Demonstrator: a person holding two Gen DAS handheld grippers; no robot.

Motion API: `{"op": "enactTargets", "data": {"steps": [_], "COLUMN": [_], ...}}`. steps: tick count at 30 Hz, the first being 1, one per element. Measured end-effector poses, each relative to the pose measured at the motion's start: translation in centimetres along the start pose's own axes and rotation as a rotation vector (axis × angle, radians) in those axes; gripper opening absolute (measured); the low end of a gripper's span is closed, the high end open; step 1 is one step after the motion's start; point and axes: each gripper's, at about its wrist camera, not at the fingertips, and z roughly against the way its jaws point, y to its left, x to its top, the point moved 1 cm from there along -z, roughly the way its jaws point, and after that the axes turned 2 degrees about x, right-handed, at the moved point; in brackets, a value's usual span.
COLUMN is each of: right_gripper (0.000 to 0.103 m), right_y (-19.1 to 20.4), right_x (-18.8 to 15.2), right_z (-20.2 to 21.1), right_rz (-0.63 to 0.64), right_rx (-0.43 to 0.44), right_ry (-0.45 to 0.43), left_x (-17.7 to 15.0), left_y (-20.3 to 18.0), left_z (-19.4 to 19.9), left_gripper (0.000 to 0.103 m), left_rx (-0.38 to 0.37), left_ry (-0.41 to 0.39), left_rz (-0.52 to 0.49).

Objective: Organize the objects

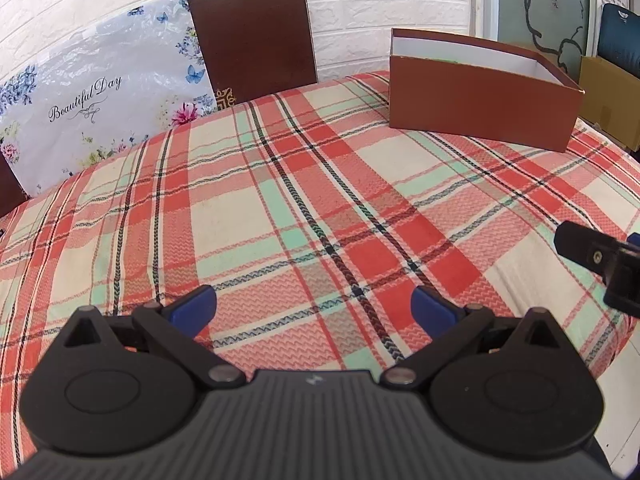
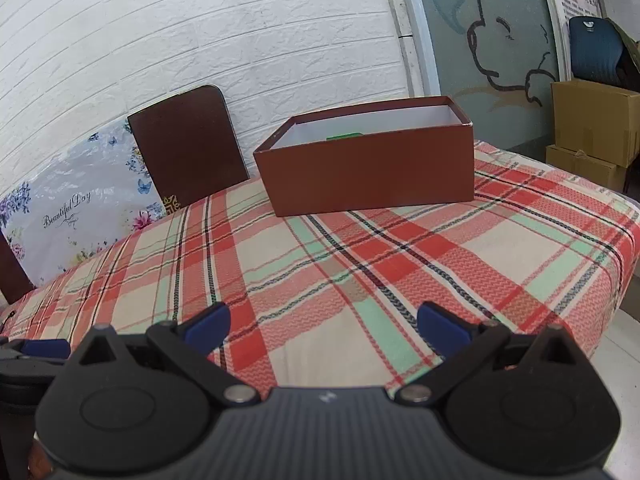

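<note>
An open brown box [image 2: 368,172] with a white inside stands at the far side of the plaid-covered table [image 2: 360,264]; a green object [image 2: 344,136] shows just over its rim. The box also shows in the left wrist view [image 1: 480,100], far right. My left gripper [image 1: 314,308] is open and empty, low over the cloth [image 1: 280,208]. My right gripper [image 2: 324,322] is open and empty, low over the near part of the table, facing the box. Part of the right gripper shows at the right edge of the left wrist view [image 1: 592,256].
A brown chair back [image 1: 252,36] and a floral plastic bag [image 1: 100,92] stand behind the table against a white brick wall. Cardboard boxes [image 2: 596,136] and a blue chair [image 2: 596,52] stand off the table's right side.
</note>
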Motion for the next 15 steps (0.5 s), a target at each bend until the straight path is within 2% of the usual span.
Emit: {"op": "enactTargets", "data": {"steps": [15], "right_gripper": [0.103], "right_y": [-0.30], "right_x": [-0.20], "right_z": [-0.64], "right_rz": [-0.003], "right_rx": [0.002], "right_ry": [0.023], "left_x": [-0.12], "left_y": [-0.35], "left_z": [-0.46], "left_gripper": [0.103], "left_rx": [-0.027], "left_ry": [0.050], "left_rz": [-0.002]}}
